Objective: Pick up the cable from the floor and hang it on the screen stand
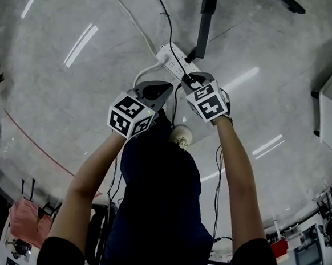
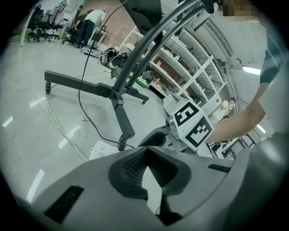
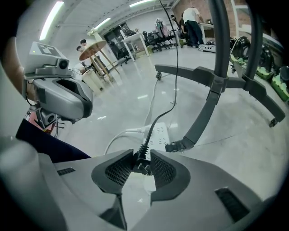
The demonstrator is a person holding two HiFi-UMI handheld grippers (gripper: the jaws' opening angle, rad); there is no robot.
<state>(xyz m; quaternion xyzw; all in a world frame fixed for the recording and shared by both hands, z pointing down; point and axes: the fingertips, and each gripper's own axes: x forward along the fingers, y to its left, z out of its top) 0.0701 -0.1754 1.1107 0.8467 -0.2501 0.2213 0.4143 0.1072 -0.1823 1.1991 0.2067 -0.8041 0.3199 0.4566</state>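
**Cable gripped at the plug end; hanging yet to be done**

The right gripper [image 3: 141, 160] has its jaws partly closed on the black cable [image 3: 144, 146]. Its ribbed pads press from both sides on the plug [image 3: 139, 166], with the strain relief poking out just past the fingertips. From there the cable climbs out of the top of the right gripper view, so only this end is in hand. The plug appears to be clear of the floor [image 3: 113, 103]. It sits above the white power strip [image 3: 159, 134], which lies flat beside one foot of the screen stand [image 3: 219, 45]. Whether the plug was ever seated in that strip cannot be told.

The left gripper [image 2: 145, 153] holds nothing. Its pads meet at the tips and only bare floor shows through the gap behind them. In the head view it hangs just beside the right one, both over the strip and near the stand's base.

By my reading, the pick-up is done or all but done and the second half is untouched. No part of the gripped end rests on the stand. What is left is to carry the plug end up to the stand's frame, drape it so it stays, and let go. The empty left gripper is free to help gather slack.
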